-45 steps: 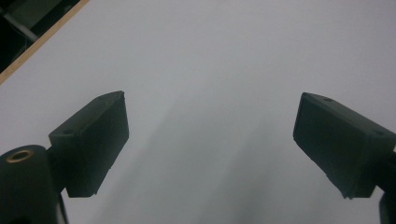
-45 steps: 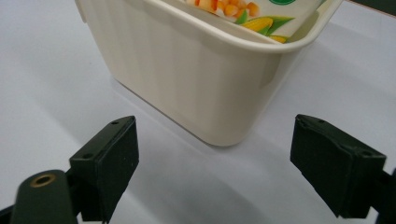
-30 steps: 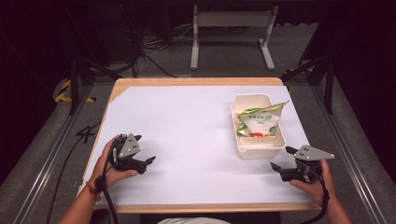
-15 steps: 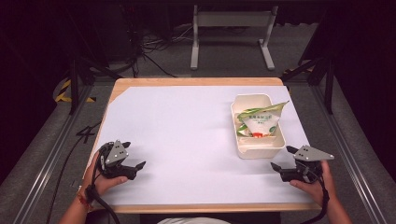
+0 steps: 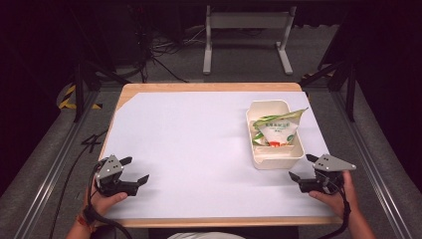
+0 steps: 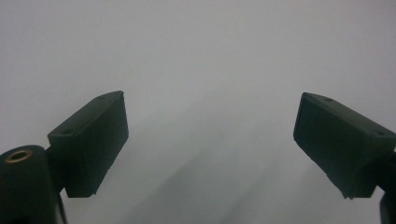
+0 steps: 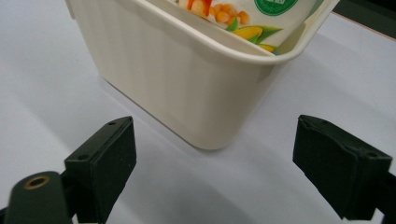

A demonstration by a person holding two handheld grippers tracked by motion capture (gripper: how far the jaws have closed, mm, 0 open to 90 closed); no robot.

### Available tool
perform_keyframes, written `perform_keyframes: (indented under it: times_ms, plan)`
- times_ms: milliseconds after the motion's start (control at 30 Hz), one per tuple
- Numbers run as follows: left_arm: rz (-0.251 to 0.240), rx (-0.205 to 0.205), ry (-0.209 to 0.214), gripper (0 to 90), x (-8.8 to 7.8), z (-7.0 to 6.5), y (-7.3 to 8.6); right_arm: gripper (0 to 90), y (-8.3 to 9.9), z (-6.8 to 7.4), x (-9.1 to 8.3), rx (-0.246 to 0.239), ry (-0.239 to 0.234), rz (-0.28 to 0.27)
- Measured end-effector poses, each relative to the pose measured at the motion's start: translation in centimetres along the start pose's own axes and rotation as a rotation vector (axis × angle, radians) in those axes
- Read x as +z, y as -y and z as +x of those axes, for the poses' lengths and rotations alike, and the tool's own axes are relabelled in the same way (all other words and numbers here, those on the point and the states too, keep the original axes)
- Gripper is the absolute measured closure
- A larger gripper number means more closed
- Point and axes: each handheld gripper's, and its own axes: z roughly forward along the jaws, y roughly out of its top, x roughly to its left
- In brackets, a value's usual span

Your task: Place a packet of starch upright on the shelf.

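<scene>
Right gripper [image 5: 301,169] released, empty, near tub [image 5: 272,160] corner, aimed for reach toward bag [image 5: 275,131]. Left gripper [image 5: 135,171] released, empty, parked on table [image 5: 199,144] edge.

Bright overhead light on the white table [image 5: 199,149]; dark surroundings; left gripper view hazy.

A wooden bench [image 5: 209,87] under a white sheet [image 5: 199,149] stands on grey carpet [image 5: 45,169]. At 12 o'clock a white metal stand [image 5: 246,30] sits among cables [image 5: 164,50]; yellow-black tape [image 5: 67,97] lies at 10 o'clock. The surroundings are dark.
</scene>
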Motion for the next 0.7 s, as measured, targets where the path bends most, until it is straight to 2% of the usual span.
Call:
perform_keyframes:
  times_ms: [700]
  plan:
    - [0.002,0.029,-0.003,10.7,0.12,-0.36,-0.09,12.9,-0.05,-0.04,0.16,-0.002,0.008,0.003]
